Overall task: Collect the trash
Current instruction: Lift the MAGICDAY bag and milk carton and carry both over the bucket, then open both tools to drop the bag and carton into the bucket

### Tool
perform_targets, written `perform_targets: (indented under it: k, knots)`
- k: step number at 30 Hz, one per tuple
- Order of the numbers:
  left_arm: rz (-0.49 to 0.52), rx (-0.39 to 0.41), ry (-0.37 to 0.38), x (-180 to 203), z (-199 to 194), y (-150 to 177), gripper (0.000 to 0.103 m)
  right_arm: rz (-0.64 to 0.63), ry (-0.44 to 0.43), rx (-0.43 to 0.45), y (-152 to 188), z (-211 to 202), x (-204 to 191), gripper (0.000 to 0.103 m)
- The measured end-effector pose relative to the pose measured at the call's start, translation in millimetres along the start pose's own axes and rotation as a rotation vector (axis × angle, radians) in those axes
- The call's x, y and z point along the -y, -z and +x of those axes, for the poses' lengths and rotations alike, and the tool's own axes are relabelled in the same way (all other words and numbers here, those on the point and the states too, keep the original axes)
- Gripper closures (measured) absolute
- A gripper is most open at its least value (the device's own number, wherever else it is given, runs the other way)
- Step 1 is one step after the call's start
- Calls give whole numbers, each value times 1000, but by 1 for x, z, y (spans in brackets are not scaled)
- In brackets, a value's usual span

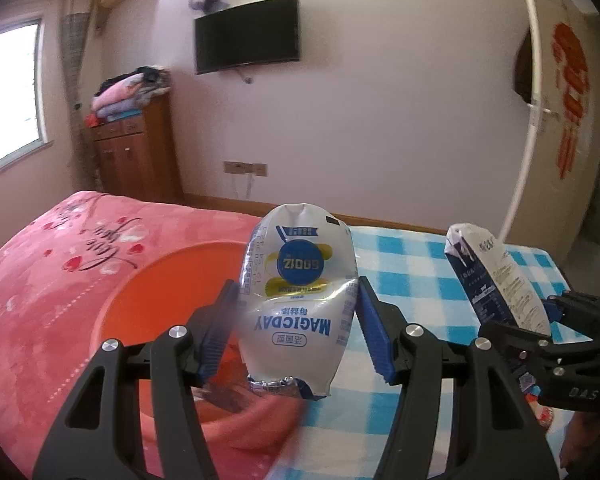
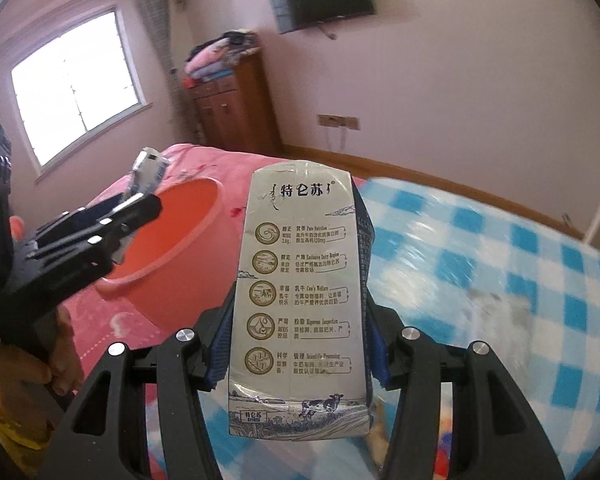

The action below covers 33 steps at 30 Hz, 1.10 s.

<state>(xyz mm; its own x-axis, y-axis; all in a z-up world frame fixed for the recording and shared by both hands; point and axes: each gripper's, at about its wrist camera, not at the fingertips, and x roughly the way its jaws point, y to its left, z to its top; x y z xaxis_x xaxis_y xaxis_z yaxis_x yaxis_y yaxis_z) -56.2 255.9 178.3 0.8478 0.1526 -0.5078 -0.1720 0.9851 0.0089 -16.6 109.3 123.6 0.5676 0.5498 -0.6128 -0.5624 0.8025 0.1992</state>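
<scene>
A bed fills the lower scene, its pink blanket [image 1: 40, 280] printed with hearts and looping script, beside a blue-and-white checked cover [image 2: 500, 280]. An orange plastic basin [image 1: 172, 280] sits on the blanket. On the wall hangs a dark television [image 1: 247, 34]; red characters, too warped to read, mark the door [image 1: 572, 92]. The right gripper [image 2: 298, 344] pinches a grey milk carton [image 2: 300, 300] headed "特仑苏", with lines such as "Pure Nutrition" and "Cow's Welfare", held above the checked cover. The left gripper [image 1: 296, 320] clamps a white pouch [image 1: 296, 288], upside down, reading "MAGICDAY" and "GOO12", at the basin's edge.
</scene>
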Motion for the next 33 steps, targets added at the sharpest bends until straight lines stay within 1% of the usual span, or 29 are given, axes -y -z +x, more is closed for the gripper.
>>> perform_targets:
  k: [4,7,15,22,27,29,30,31,32,33]
  knots:
    - [-35,-5,-49,-25,6,-2,43,-23,-71,-8,-23,21,-26,48]
    - [-63,-16,-79,-42,13,-2,43,-50,-107,-12,-40,37,-46,48]
    - [-113,-63,-136,-74,34,6,43,-98,-173,-32,-67,72,-85,48]
    - [-148,-97,-150,-91,49,13,43,-112,-198,-67,-77,102,-108,48]
    - [-179,-116,-152,-101,55,17,43,-103,-192,-90,-78,116,-111,48]
    - [-182,-122,-155,-104,58,18,40,-99,-196,-93,-78,118,-110,48]
    - [-185,-122,-155,-105,58,18,38,-94,-199,-93,-77,118,-109,42]
    - [-188,-120,-157,-107,58,18,35,-88,-203,-87,-77,118,-108,33]
    - [-196,-116,-160,-108,57,17,28,-85,-199,-79,-77,117,-105,28]
    - [-204,-107,-163,-110,55,17,24,-79,-189,-67,-76,115,-103,22]
